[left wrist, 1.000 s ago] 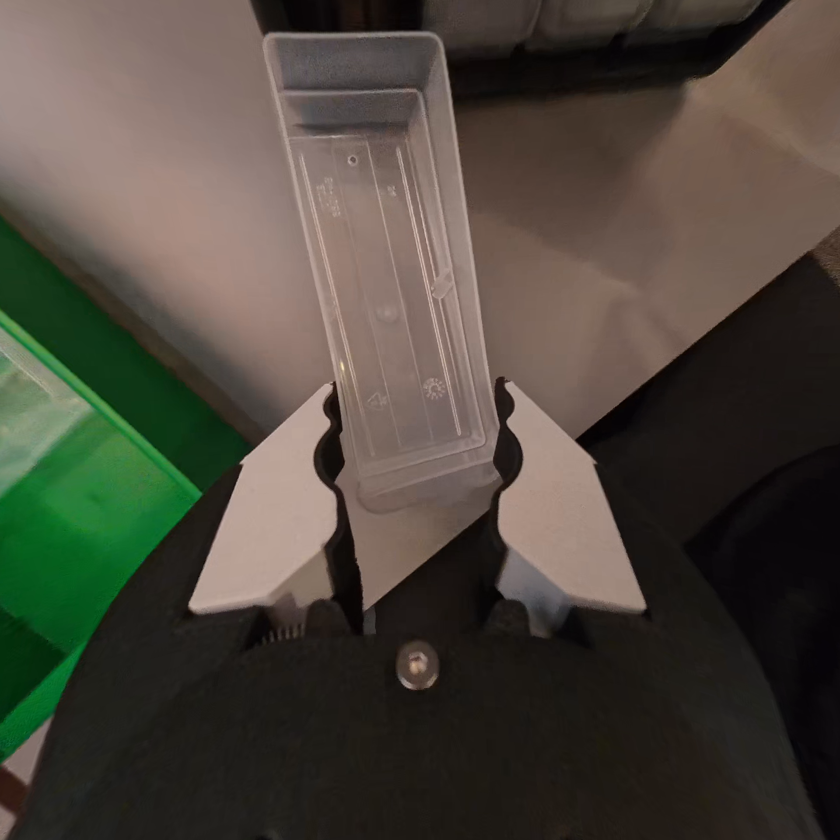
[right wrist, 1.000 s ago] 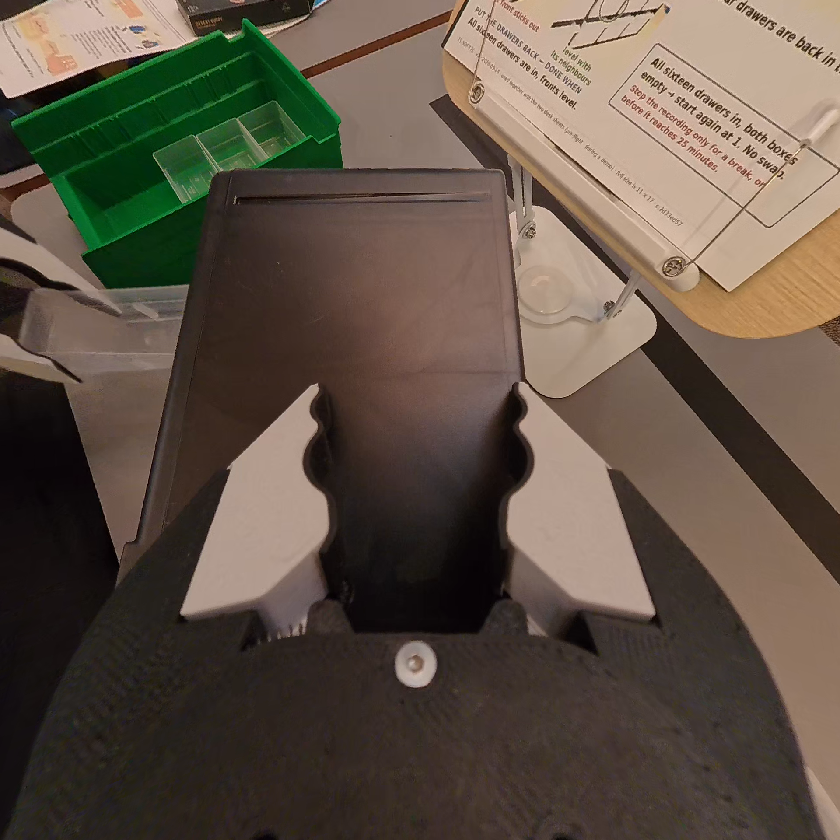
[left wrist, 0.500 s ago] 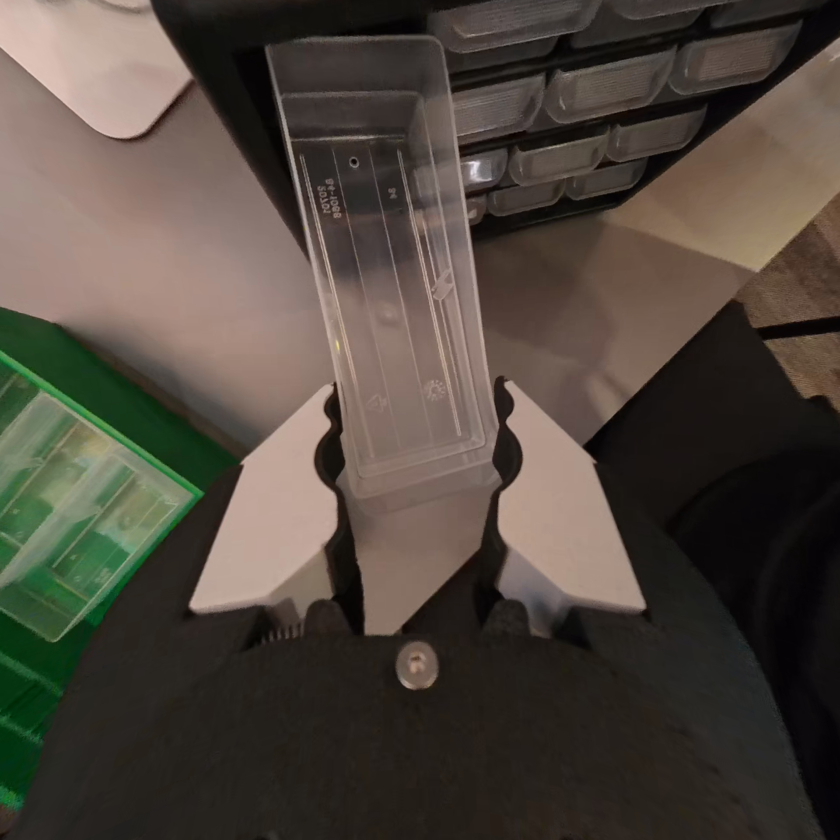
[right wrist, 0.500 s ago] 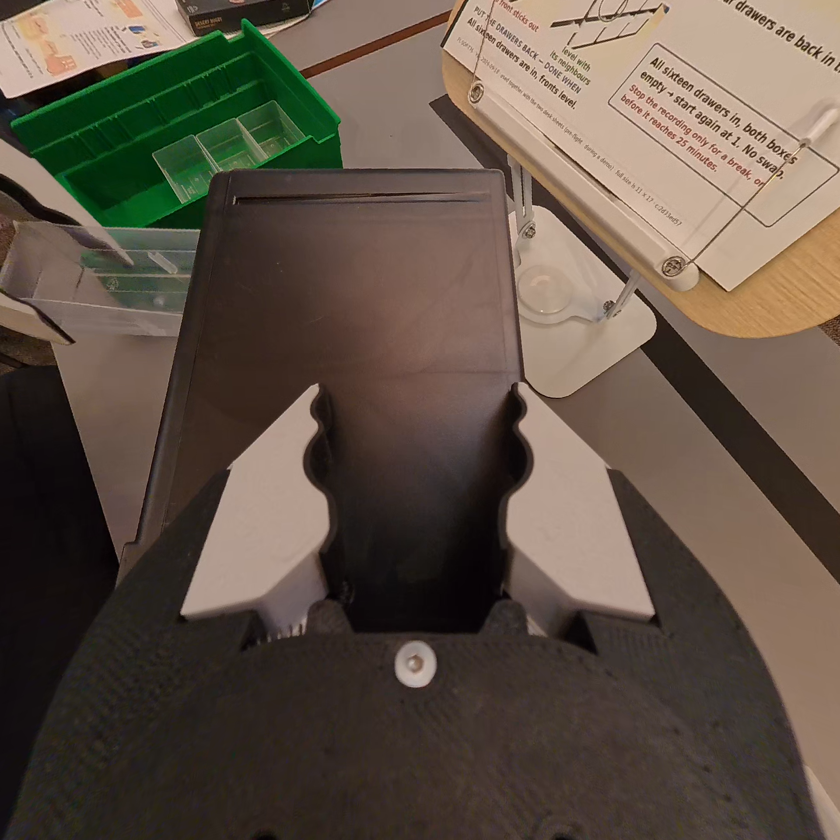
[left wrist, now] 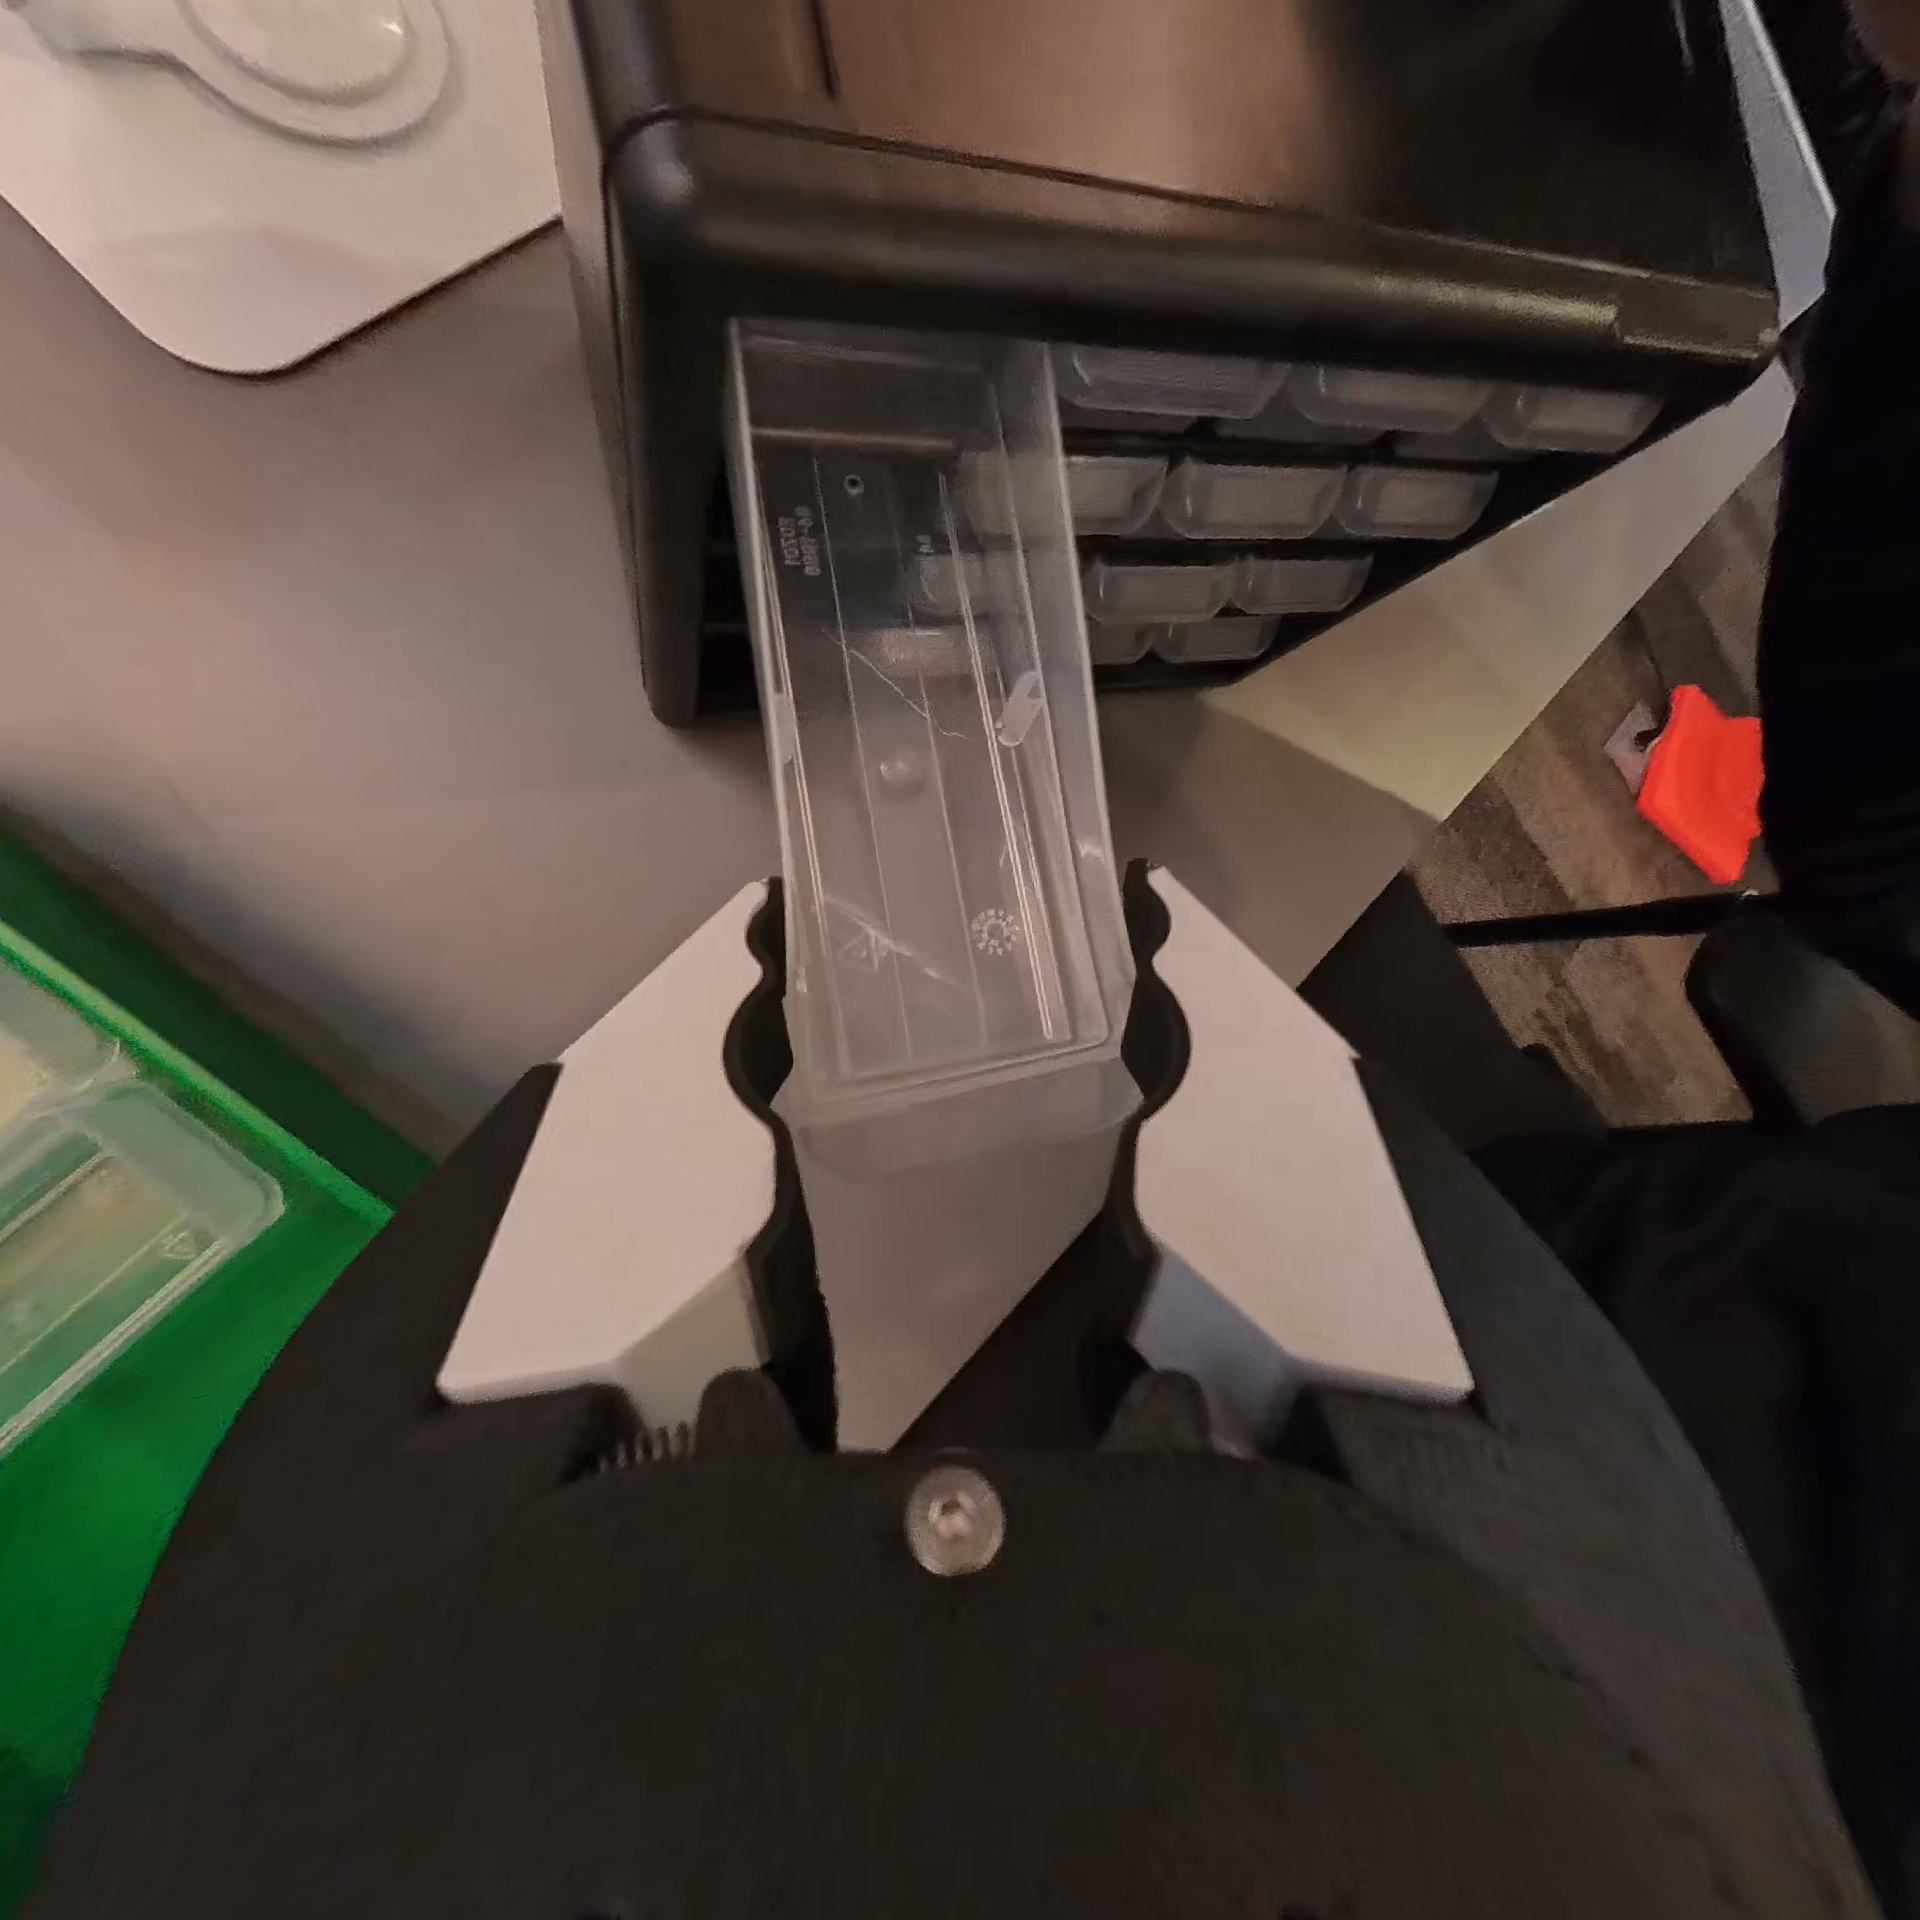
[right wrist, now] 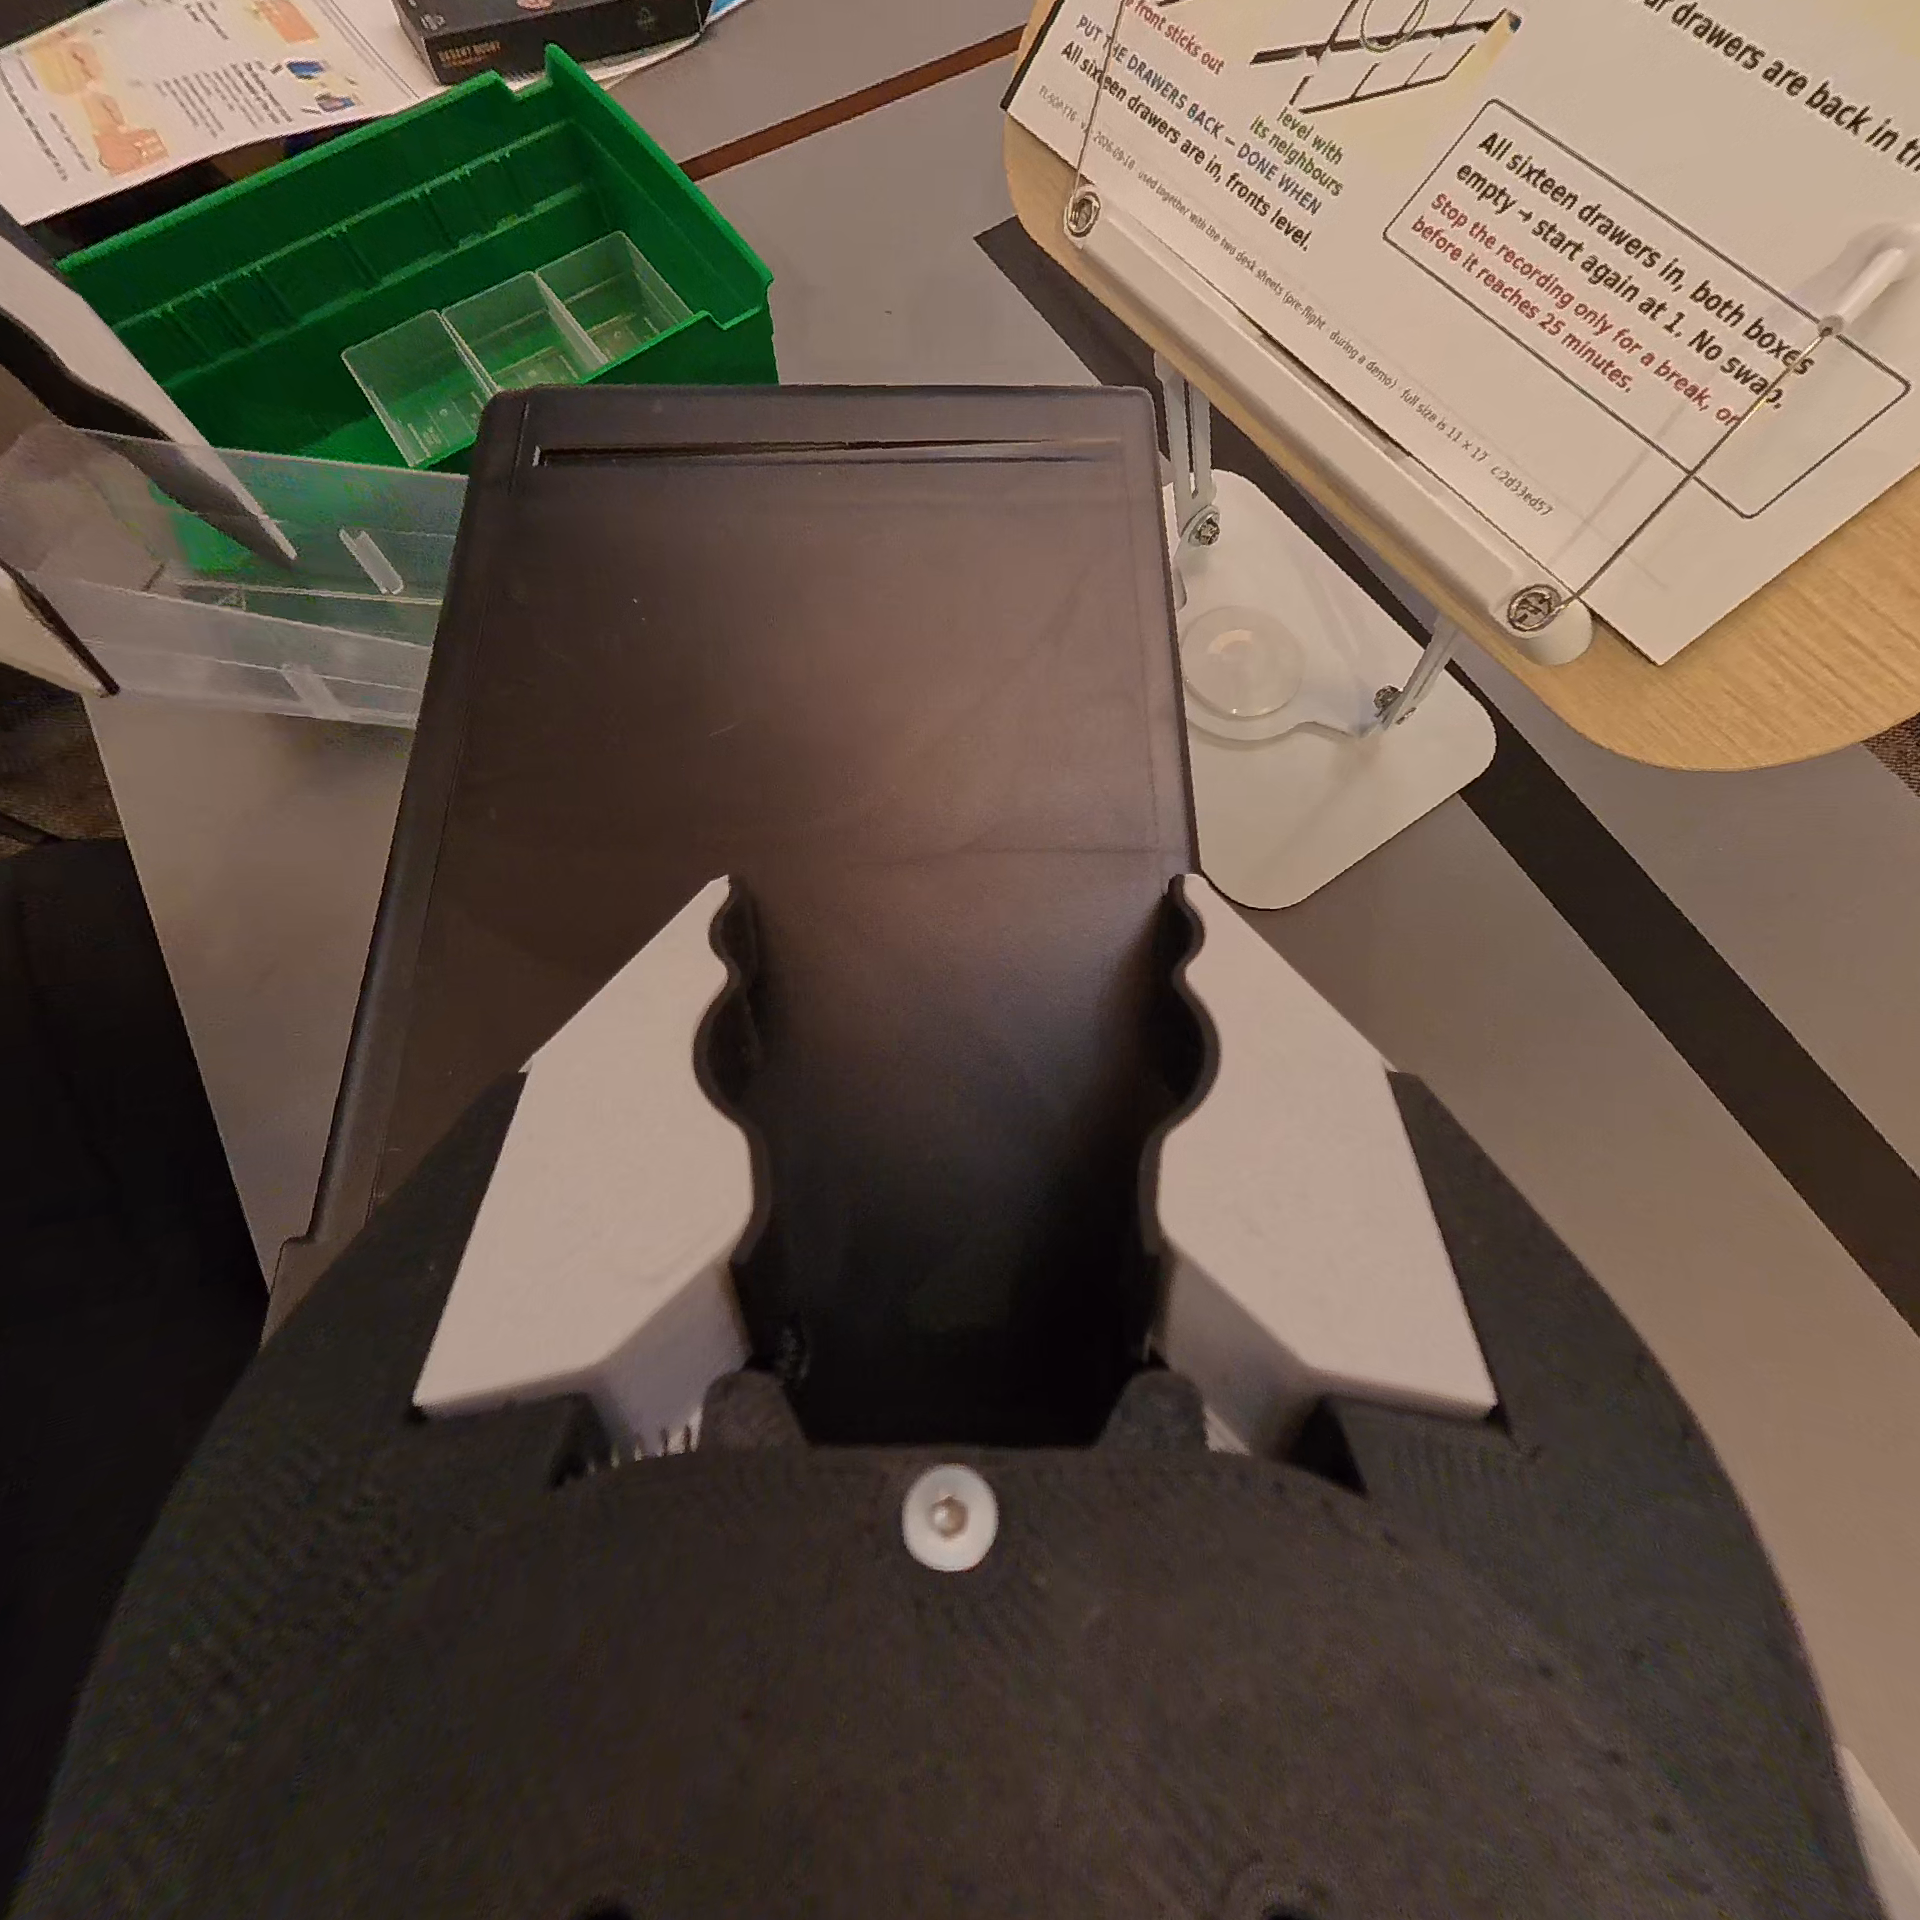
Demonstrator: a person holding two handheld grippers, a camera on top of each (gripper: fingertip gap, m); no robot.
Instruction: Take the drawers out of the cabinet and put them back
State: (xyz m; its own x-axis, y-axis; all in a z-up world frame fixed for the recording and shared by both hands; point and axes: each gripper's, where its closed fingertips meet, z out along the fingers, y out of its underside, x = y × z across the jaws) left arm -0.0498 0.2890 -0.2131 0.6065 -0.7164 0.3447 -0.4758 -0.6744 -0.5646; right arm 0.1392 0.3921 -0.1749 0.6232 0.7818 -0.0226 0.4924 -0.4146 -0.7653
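Note:
My left gripper [left wrist: 954,883] is shut on the near end of a clear plastic drawer [left wrist: 914,727]. The drawer's far end is at the top left slot of the black cabinet [left wrist: 1143,239], tilted a little to the left. Other clear drawers [left wrist: 1247,488] sit in the slots to its right. In the right wrist view the same drawer [right wrist: 260,613] meets the cabinet's [right wrist: 831,675] left side, held by the left gripper [right wrist: 135,540]. My right gripper [right wrist: 951,883] is open and empty, its fingers spread just over the cabinet's top; I cannot tell if they touch.
A green bin [right wrist: 416,239] behind the cabinet holds three clear drawers [right wrist: 499,332]. Another green bin [left wrist: 260,1122] with clear drawers lies at my left. A white stand base [right wrist: 1351,779] with an instruction board [right wrist: 1558,260] is at the right. An orange object [left wrist: 1704,790] lies on the floor.
My left gripper has carried the drawer forward to the cabinet, and its far end now sits at the top left slot. My right gripper has not moved.

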